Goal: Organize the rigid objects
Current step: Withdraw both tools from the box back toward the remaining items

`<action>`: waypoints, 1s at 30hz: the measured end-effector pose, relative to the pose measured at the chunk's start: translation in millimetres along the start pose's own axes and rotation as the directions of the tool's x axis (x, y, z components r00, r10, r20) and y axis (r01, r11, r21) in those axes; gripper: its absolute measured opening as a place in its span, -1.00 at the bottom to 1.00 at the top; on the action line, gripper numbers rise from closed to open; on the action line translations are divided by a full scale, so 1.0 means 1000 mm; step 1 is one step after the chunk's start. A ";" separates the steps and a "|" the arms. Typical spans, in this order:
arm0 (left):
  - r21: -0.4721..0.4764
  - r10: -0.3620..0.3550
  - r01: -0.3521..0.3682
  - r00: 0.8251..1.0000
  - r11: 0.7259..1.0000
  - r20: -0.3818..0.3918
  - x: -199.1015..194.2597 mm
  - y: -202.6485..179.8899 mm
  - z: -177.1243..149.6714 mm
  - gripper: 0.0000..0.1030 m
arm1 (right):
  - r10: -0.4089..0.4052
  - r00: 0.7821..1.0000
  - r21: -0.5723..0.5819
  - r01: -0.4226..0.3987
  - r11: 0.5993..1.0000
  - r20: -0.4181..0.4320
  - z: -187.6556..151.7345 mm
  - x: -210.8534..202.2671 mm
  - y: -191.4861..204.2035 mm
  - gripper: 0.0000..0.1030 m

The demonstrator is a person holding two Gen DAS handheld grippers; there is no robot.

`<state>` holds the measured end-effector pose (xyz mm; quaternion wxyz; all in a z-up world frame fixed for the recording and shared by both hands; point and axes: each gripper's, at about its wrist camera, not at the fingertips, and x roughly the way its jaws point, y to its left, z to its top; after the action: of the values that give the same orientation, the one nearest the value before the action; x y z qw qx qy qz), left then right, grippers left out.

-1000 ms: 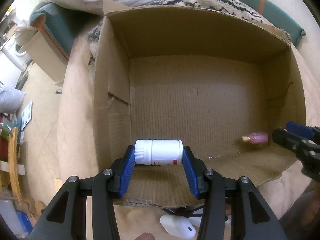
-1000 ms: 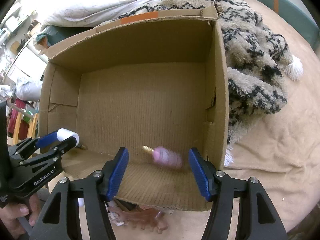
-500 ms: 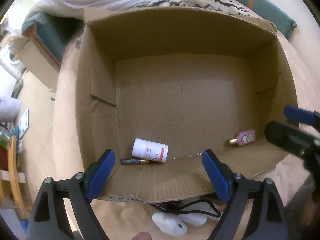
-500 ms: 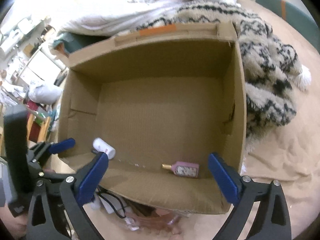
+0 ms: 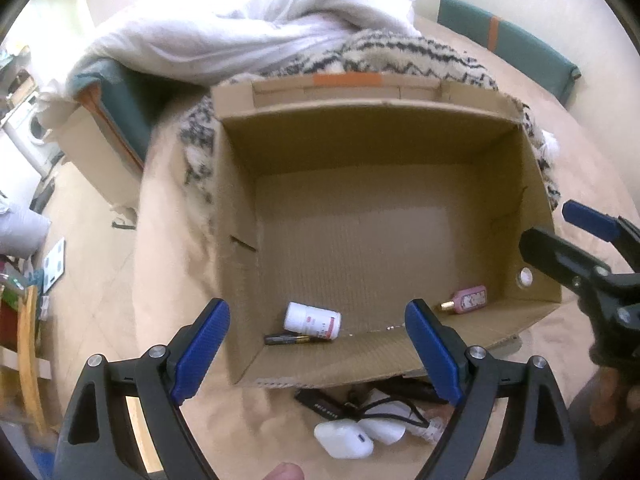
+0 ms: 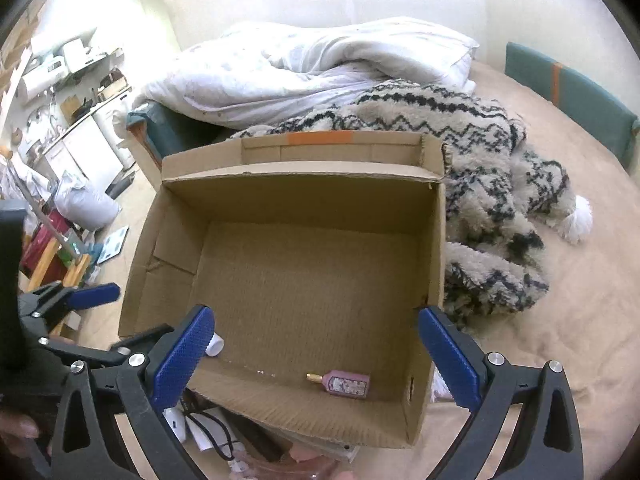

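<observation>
Bedding fills the background: a white duvet (image 6: 312,76) and a patterned fleece blanket (image 6: 488,184) lie on the beige bed sheet (image 6: 580,320), and the open cardboard box (image 5: 384,120) sits on that sheet. Inside it, along the near wall, lie a white pill bottle (image 5: 312,320) on its side with a dark marker (image 5: 286,339) touching its near edge, and off toward the right corner a pink perfume bottle (image 6: 346,384), gold cap pointing left. Both tools are empty: the left hand-held gripper (image 5: 318,350) has its blue pads spread wide above the near rim, and the right hand-held gripper (image 6: 316,364) is likewise spread. What remains to be sorted seems to lie outside, below the near wall: white earbud cases (image 5: 344,440) amid cables, lying crosswise, just under the left tool. I judge the left hand nearer; it would need to draw back toward the person and tip downward
</observation>
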<state>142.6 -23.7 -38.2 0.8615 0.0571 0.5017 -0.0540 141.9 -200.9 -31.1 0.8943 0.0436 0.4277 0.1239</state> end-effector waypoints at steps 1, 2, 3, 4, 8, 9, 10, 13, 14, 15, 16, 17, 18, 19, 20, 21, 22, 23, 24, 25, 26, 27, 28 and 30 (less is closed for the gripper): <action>-0.004 0.002 -0.002 1.000 1.000 0.007 -0.005 0.003 0.000 0.71 | -0.001 1.000 0.003 0.001 1.000 0.000 0.000 -0.002 0.000 1.00; -0.008 0.004 -0.004 1.000 1.000 0.011 -0.008 0.005 -0.001 0.71 | 0.001 1.000 0.005 -0.001 1.000 0.001 -0.001 -0.004 0.000 1.00; -0.014 0.009 -0.008 1.000 1.000 0.014 -0.010 0.011 -0.002 0.71 | 0.003 1.000 0.006 -0.003 1.000 0.000 -0.002 -0.007 0.000 1.00; -0.019 0.013 -0.013 1.000 1.000 0.014 -0.014 0.013 -0.005 0.71 | 0.004 1.000 0.007 -0.004 1.000 0.002 -0.003 -0.009 0.000 1.00; -0.042 0.007 -0.007 1.000 0.999 -0.004 -0.019 0.028 -0.012 0.71 | -0.046 0.999 -0.025 0.047 0.999 0.015 -0.009 -0.020 0.005 1.00; -0.053 0.003 -0.003 1.000 0.999 -0.007 -0.022 0.032 -0.017 0.71 | -0.056 0.998 -0.040 0.057 0.998 0.024 -0.011 -0.024 0.006 1.00; -0.063 0.003 -0.004 1.000 0.998 -0.007 -0.025 0.035 -0.020 0.71 | -0.060 0.998 -0.050 0.061 0.997 0.031 -0.013 -0.029 0.007 1.00; -0.093 0.015 -0.016 1.000 0.996 -0.007 -0.031 0.045 -0.030 0.71 | -0.059 0.997 -0.058 0.062 0.996 0.045 -0.020 -0.042 0.009 1.00; -0.105 0.018 -0.018 1.000 0.994 -0.010 -0.033 0.048 -0.034 0.71 | -0.056 0.997 -0.051 0.059 0.997 0.043 -0.024 -0.046 0.008 1.00; -0.115 0.021 -0.022 1.000 0.993 -0.013 -0.034 0.052 -0.037 0.71 | -0.053 0.998 -0.040 0.054 0.998 0.038 -0.028 -0.049 0.007 1.00; -0.126 0.025 -0.027 1.000 0.992 -0.015 -0.034 0.055 -0.041 0.71 | -0.048 0.998 -0.028 0.049 0.998 0.030 -0.033 -0.052 0.006 1.00; -0.139 0.033 -0.035 0.999 0.990 -0.018 -0.035 0.059 -0.045 0.71 | -0.043 0.999 -0.014 0.043 0.999 0.022 -0.038 -0.055 0.005 1.00; -0.148 0.040 -0.043 0.999 0.988 -0.020 -0.034 0.062 -0.049 0.71 | -0.040 0.999 -0.003 0.040 0.999 0.014 -0.042 -0.058 0.004 1.00; -0.157 0.048 -0.052 0.998 0.986 -0.027 -0.033 0.064 -0.053 0.71 | -0.034 0.999 0.012 0.034 0.999 0.004 -0.048 -0.061 0.003 1.00; -0.164 0.053 -0.060 0.998 0.985 -0.043 -0.031 0.067 -0.056 0.71 | -0.029 1.000 0.024 0.029 0.999 -0.004 -0.053 -0.063 0.002 1.00; -0.169 0.052 -0.062 0.997 0.984 -0.063 -0.028 0.068 -0.059 0.71 | -0.021 1.000 0.036 0.021 0.999 -0.012 -0.058 -0.065 0.002 1.00; -0.172 0.046 -0.059 0.996 0.983 -0.075 -0.026 0.068 -0.063 0.71 | -0.012 1.000 0.046 0.013 0.999 -0.022 -0.063 -0.066 0.002 1.00; -0.173 0.042 -0.056 0.995 0.983 -0.086 -0.024 0.068 -0.065 0.71 | -0.008 0.999 0.055 0.009 0.998 -0.033 -0.066 -0.065 0.002 1.00; -0.172 0.040 -0.057 0.994 0.984 -0.098 -0.021 0.067 -0.067 0.71 | -0.006 0.999 0.070 0.009 0.998 -0.050 -0.070 -0.064 0.002 1.00; -0.168 0.036 -0.054 0.993 0.984 -0.110 -0.018 0.065 -0.069 0.71 | -0.002 0.998 0.082 0.007 0.997 -0.063 -0.073 -0.063 0.002 1.00; -0.160 0.029 -0.049 0.992 0.986 -0.123 -0.014 0.062 -0.070 0.71 | 0.001 0.998 0.092 0.005 0.996 -0.070 -0.074 -0.061 0.002 1.00; -0.144 0.022 -0.043 0.989 0.989 -0.143 -0.008 0.058 -0.071 0.71 | 0.000 0.997 0.101 0.008 0.995 -0.078 -0.076 -0.059 0.002 1.00; -0.124 0.016 -0.037 0.987 0.992 -0.163 -0.003 0.053 -0.072 0.71 | -0.004 0.996 0.108 0.014 0.994 -0.087 -0.076 -0.056 0.001 1.00; -0.076 0.009 -0.025 0.980 0.997 -0.198 0.007 0.043 -0.074 0.71 | -0.014 0.995 0.119 0.025 0.993 -0.094 -0.074 -0.051 -0.001 1.00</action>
<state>89.2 29.6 -79.0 0.8094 0.0325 0.5860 -0.0209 53.4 -217.3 -39.6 0.8703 0.0873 0.4761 0.0913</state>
